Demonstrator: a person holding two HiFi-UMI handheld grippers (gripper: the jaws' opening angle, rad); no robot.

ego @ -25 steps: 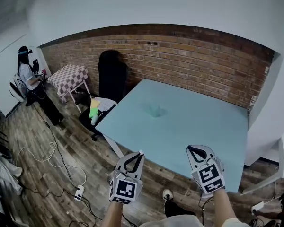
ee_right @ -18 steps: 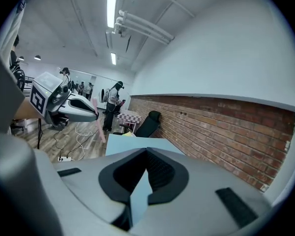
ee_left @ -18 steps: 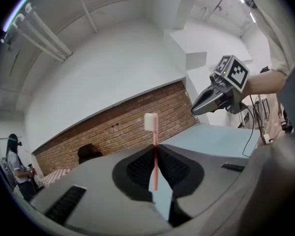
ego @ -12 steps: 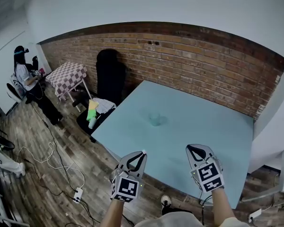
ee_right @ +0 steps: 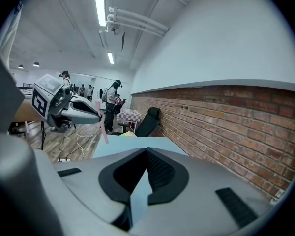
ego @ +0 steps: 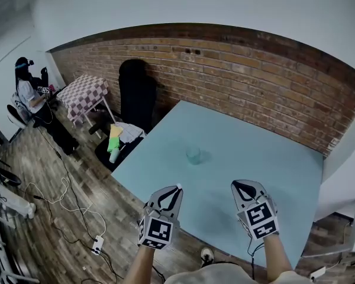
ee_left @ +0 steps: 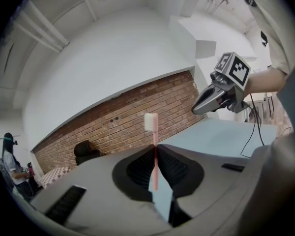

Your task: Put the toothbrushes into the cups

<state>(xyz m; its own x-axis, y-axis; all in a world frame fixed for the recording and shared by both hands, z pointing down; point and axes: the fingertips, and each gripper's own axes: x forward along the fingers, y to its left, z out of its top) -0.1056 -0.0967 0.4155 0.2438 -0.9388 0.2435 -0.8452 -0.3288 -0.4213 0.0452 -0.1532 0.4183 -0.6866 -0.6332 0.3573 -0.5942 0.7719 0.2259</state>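
Observation:
A clear cup point(ego: 193, 154) stands upright on the light blue table point(ego: 260, 152), left of its middle. Both grippers hang over the table's near edge, short of the cup. My left gripper point(ego: 177, 189) is shut on a pink toothbrush point(ee_left: 155, 163), which stands up between the jaws with its white bristles on top. In the right gripper view the same toothbrush point(ee_right: 103, 128) sticks out of the left gripper point(ee_right: 98, 116). My right gripper point(ego: 235, 185) is shut, with nothing between its jaws. No second cup or toothbrush shows.
A brick wall point(ego: 272, 81) runs behind the table. A black chair point(ego: 139, 93) and a seat with green and yellow items point(ego: 114, 138) stand off the table's left corner. Farther left are a checkered table point(ego: 83, 93) and a person point(ego: 29, 96). Cables and a power strip point(ego: 97, 241) lie on the wooden floor.
The table and cup have come nearer and lower in the head view. Both grippers now hang over the table's near edge, still shut, the toothbrush still in the left one.

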